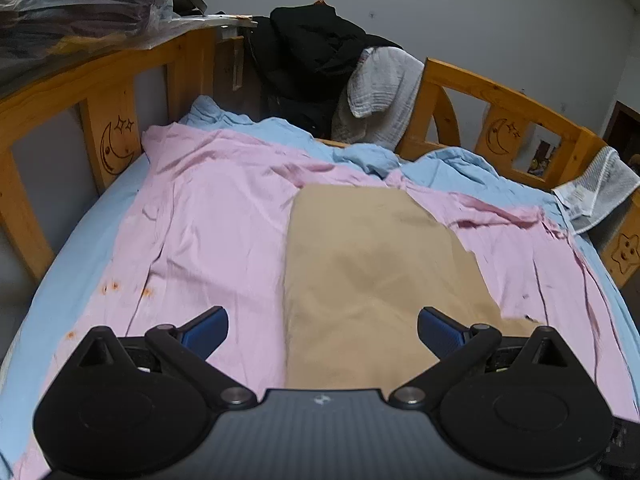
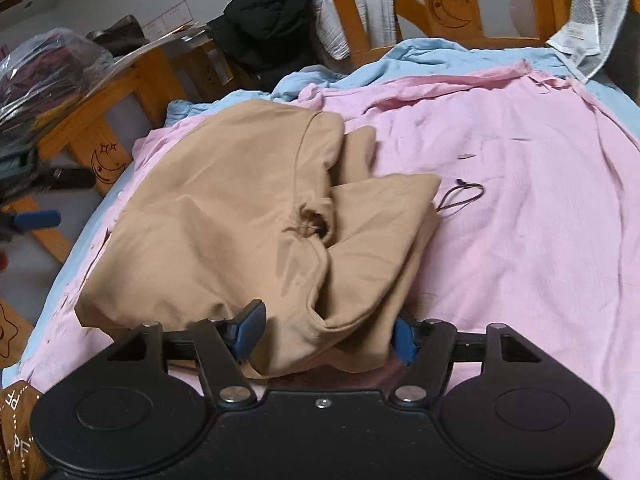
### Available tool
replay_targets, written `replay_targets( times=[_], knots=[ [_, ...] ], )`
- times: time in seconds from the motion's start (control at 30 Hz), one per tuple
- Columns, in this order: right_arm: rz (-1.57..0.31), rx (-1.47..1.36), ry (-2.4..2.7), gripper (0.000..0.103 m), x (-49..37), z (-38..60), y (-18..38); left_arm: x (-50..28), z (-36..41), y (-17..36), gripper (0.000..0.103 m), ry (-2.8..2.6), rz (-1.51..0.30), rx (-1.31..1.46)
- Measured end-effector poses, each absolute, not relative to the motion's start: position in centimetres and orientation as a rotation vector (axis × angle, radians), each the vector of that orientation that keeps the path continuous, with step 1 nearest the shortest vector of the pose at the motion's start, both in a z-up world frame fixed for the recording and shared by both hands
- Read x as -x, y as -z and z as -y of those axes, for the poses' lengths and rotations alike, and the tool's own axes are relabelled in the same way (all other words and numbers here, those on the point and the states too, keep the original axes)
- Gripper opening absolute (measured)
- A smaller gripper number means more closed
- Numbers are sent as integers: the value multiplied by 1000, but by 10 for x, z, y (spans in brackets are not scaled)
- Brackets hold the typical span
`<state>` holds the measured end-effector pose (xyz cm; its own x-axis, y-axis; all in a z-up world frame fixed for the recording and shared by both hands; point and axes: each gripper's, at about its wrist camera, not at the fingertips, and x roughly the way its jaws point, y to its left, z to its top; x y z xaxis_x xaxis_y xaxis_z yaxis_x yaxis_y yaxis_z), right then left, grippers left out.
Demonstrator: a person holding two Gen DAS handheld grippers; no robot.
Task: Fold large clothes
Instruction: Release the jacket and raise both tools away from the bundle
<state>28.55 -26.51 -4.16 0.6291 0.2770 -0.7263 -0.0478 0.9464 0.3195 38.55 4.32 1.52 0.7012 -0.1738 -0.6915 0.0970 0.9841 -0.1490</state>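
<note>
A tan garment lies flat on a pink sheet on the bed. In the right wrist view the tan garment is partly folded, with a bunched hood end and a dark drawstring trailing onto the sheet. My left gripper is open and empty, hovering over the garment's near left edge. My right gripper is open, its blue fingers either side of the garment's thick near fold without closing on it.
A wooden bed rail with moon carvings rings the bed. Black clothes and a grey towel hang on it. Blue bedding lies bunched at the back. Plastic-bagged clothes sit to the left.
</note>
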Motion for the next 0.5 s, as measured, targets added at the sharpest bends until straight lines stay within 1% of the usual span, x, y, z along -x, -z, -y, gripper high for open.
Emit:
replay_targets(
  times=[0.17,0.27,0.37,0.43,0.5],
  knots=[
    [-839,-263,-164,70,-277,277,33,-362,-39,-17,102,177,-784,93],
    [-793,-254,-157,73,-270,282,22,-345,-36,-20,102,183,-778,96],
    [-735,-233,-156,79,-260,282,9,-325,-36,-23,102,167,-730,120],
    [-693,-222,-160,86,-252,282,-1,-315,-38,-25,102,156,-690,136],
    [-643,-203,-166,90,-242,280,-11,-305,-39,-27,102,146,-665,133]
  ],
)
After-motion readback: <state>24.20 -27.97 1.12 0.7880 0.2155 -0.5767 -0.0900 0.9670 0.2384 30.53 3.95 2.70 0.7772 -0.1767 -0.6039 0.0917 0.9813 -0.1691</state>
